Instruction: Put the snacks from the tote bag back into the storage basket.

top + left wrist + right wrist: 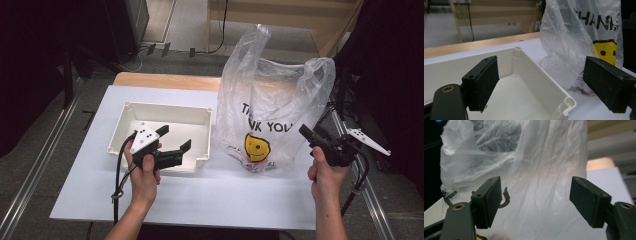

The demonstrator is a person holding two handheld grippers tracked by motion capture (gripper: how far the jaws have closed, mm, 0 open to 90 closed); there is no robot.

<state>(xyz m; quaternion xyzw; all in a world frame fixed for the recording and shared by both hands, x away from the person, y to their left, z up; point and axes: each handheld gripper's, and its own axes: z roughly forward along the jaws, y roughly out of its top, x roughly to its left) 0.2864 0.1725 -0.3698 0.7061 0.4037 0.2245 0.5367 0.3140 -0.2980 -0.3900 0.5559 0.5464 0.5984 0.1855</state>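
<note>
**Both grippers loose beside the bag**

From above, my left gripper (pixel 176 139) hangs over the near right corner of the white tray (pixel 128 121), jaws spread and holding nothing. My left hand (pixel 143 172) grips its handle just in front of the tray. To the right, the clear bag (pixel 272 107) stands upright on the white table (pixel 200 195), just beside the tray, with black lettering and a yellow smiley face (pixel 257 147) on its near side. My right gripper (pixel 310 134) sits at the bag's right edge, pointing toward it, with my right hand (pixel 325 172) below. I can't tell from up here whether its tips touch the plastic.

Along my left gripper's jaws, both pads stand wide apart with nothing between them. The tray's inside lies under them and looks bare. The bag rises at the right, its smiley face just past my right-hand pad.

Along my right gripper's jaws, the pads are released and well apart. Crumpled bag plastic stands close ahead in the gap between them, but neither pad presses on it. Something reddish shows faintly through the plastic near the bottom.
</note>
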